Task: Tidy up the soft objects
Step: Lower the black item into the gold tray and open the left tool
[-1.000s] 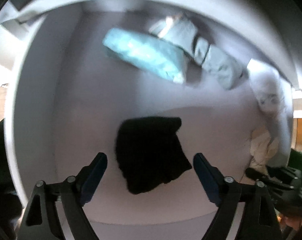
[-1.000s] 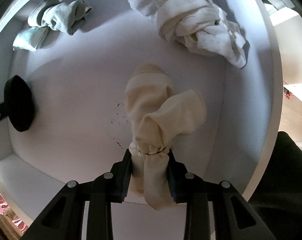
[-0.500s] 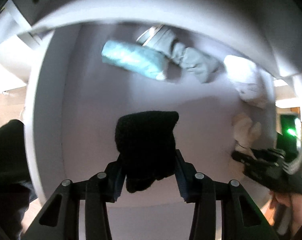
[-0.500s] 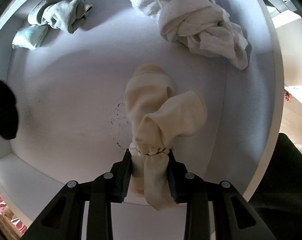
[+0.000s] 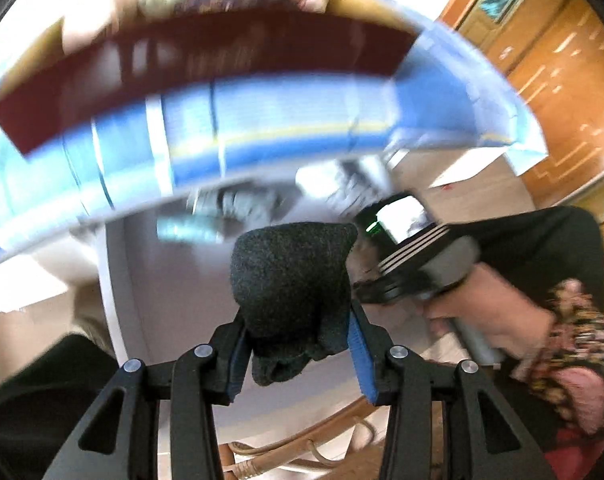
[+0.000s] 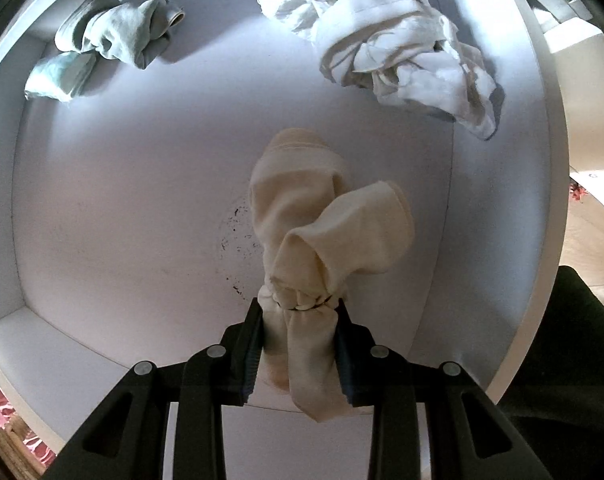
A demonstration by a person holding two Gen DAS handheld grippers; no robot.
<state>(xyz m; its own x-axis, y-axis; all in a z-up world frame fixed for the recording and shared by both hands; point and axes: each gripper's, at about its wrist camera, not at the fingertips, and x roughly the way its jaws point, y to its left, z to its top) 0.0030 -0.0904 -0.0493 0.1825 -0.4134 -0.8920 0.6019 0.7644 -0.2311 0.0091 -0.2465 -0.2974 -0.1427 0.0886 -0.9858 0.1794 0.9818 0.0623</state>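
My left gripper (image 5: 298,346) is shut on a black sock bundle (image 5: 292,280) and holds it lifted above and outside the white drawer (image 5: 114,304). My right gripper (image 6: 300,334) is shut on a cream sock bundle (image 6: 321,236) that lies on the drawer floor (image 6: 122,200). The right gripper body (image 5: 413,256) and the hand holding it show in the left wrist view, to the right of the black sock.
Pale green socks (image 6: 114,36) and a light teal sock (image 6: 60,76) lie at the drawer's far left. A crumpled white cloth (image 6: 397,44) lies at the far right. A blue surface (image 5: 262,120) above the drawer and wooden panels (image 5: 561,64) are blurred.
My left gripper closed on the black sock and lifted it up and back out of the drawer. My right gripper stayed still, shut on the cream socks.
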